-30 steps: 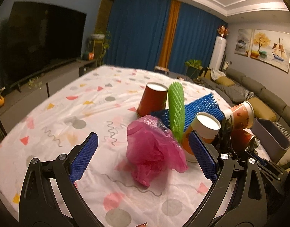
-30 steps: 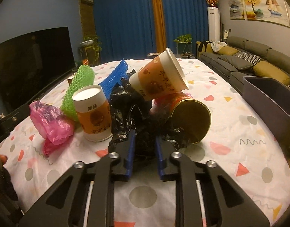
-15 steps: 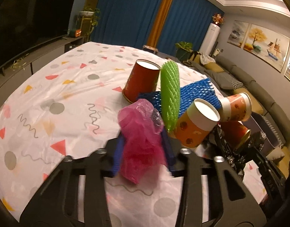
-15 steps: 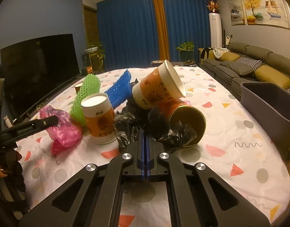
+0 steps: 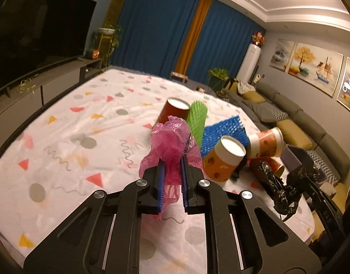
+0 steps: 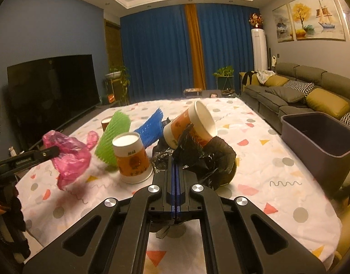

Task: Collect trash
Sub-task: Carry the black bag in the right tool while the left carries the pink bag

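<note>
A crumpled pink plastic bag (image 5: 172,141) sits between the blue pads of my left gripper (image 5: 172,166), whose jaws are closing and press on it. From the right wrist view the pink bag (image 6: 70,153) hangs above the cloth, with the left gripper (image 6: 54,151) holding it. My right gripper (image 6: 175,163) is shut on a black plastic bag (image 6: 211,159), which is raised and bunched ahead of the fingers. The black bag (image 5: 277,185) also shows at the right of the left wrist view.
On the patterned tablecloth (image 5: 83,137) stand an upside-down orange paper cup (image 6: 131,157), a tilted cup (image 6: 190,127), a dark red cup (image 5: 175,111), a green foam net (image 5: 197,121) and a blue foam net (image 5: 222,132). A grey bin (image 6: 318,141) stands at the table's right.
The left jaws have gone from wide apart to pressing on the pink bag, which has come up off the cloth. The right jaws have shut on the black bag and risen with it.
</note>
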`<state>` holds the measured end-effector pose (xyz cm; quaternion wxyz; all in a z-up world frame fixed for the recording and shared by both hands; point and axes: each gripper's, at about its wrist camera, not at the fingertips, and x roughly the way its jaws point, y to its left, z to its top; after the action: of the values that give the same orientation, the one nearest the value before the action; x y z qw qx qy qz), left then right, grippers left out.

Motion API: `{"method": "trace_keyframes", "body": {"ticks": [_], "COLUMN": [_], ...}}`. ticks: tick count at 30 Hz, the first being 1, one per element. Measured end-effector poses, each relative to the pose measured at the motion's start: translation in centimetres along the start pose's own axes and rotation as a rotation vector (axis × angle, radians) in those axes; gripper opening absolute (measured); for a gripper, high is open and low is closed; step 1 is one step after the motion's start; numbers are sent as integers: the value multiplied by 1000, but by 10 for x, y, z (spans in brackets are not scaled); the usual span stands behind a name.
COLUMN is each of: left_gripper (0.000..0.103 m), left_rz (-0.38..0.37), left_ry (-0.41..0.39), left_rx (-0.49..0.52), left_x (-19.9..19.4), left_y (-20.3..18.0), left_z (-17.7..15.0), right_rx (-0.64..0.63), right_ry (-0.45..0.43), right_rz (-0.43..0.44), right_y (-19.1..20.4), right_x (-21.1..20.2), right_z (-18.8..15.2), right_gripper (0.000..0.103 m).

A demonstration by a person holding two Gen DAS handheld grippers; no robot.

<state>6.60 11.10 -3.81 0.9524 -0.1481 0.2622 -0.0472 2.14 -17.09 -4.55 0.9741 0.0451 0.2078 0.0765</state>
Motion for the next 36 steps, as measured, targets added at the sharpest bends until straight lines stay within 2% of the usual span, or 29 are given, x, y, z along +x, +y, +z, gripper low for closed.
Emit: {"method": "trace_keyframes", "body": {"ticks": [6,20,36], "left_gripper": [12,11,11], "left_rz": [2,-68,-267], "left_ry": [-29,-46,-62], "left_rx": [1,91,232], "left_x": [-15,-26,-11], "left_y": [-1,-46,-140], "left_z": [4,0,8], "right_rx": [3,30,66], "right_ry": [-43,-119,-201], "right_rz": [-10,-65,-179], "right_y": [-5,-31,-76], "right_x": [-19,-50,-61], "right_z": [5,15,33], "right_gripper": [2,2,2]}}
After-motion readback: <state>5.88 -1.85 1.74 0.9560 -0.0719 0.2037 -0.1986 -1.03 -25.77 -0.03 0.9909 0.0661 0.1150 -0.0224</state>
